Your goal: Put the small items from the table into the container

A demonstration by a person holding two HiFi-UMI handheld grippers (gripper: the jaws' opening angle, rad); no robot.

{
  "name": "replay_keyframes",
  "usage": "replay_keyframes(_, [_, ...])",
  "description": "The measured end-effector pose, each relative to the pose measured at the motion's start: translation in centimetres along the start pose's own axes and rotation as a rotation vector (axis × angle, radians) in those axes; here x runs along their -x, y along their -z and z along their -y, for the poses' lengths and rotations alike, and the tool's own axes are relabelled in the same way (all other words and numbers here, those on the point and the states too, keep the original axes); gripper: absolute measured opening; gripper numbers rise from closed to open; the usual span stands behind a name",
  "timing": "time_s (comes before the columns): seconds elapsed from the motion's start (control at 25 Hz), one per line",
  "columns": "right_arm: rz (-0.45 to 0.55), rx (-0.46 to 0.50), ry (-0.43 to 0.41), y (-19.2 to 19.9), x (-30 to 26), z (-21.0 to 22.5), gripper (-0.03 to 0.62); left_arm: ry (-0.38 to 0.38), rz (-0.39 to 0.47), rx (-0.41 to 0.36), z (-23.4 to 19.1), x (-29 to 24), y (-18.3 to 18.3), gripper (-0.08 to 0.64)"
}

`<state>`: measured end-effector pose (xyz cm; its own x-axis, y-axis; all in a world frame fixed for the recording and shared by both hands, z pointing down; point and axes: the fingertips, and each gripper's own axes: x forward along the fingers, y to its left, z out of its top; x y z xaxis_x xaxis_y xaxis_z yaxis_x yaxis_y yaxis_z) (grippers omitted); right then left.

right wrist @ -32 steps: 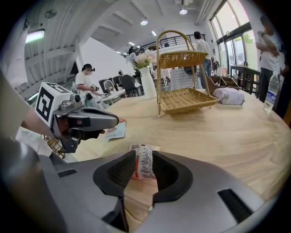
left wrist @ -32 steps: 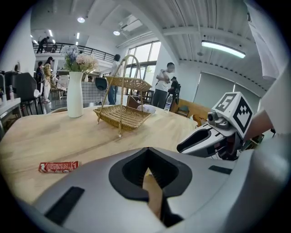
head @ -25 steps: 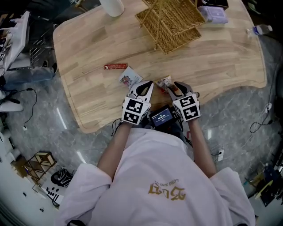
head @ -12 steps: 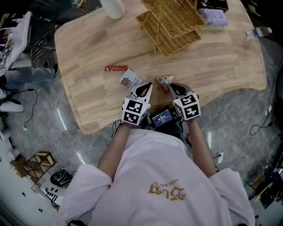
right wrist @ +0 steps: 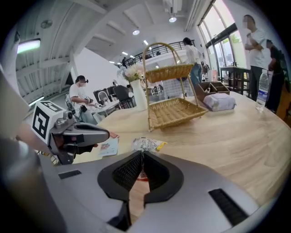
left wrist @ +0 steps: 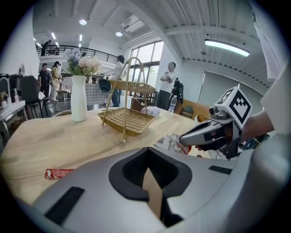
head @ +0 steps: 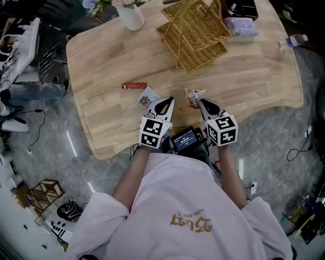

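A crinkled snack packet [head: 194, 96] with a red and yellow end hangs just above the near table edge. My right gripper [head: 201, 103] has its jaws closing on it, and the pads pinch its lower part [right wrist: 146, 144]. My left gripper [head: 165, 102] hovers beside it to the left, jaws together with nothing between them. A small printed card packet [head: 148, 94] lies flat just beyond the left gripper's tip. A red bar wrapper [head: 134, 86] lies further left. The two-tier wicker basket [head: 195, 30] stands at the far middle of the table.
A white vase [head: 129, 15] with flowers stands at the far left of the wooden table [head: 244, 76]. A purple wrapped pack [head: 242, 25] lies right of the basket, and a water bottle [head: 290, 40] sits at the far right edge. People stand in the room behind.
The right gripper's jaws have closed on the snack packet and lifted it slightly off the table. Both grippers have risen a little.
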<state>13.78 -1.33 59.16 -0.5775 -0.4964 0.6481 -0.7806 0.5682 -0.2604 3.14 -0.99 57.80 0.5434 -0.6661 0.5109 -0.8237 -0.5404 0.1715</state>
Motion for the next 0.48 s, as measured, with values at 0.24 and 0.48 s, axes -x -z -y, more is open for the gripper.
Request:
replay_keyframes(0.24, [0.134,-0.006,0.021,-5.0,2.9,0.7,0.031,-0.018,0.085,-0.049,-0.2,0.5,-4.6,-0.001])
replay_keyframes(0.48, [0.251,-0.006,0.038,-8.9,5.3,1.0,0.031,0.0,0.123,-0.163,1.0,0.8,-7.8,0.0])
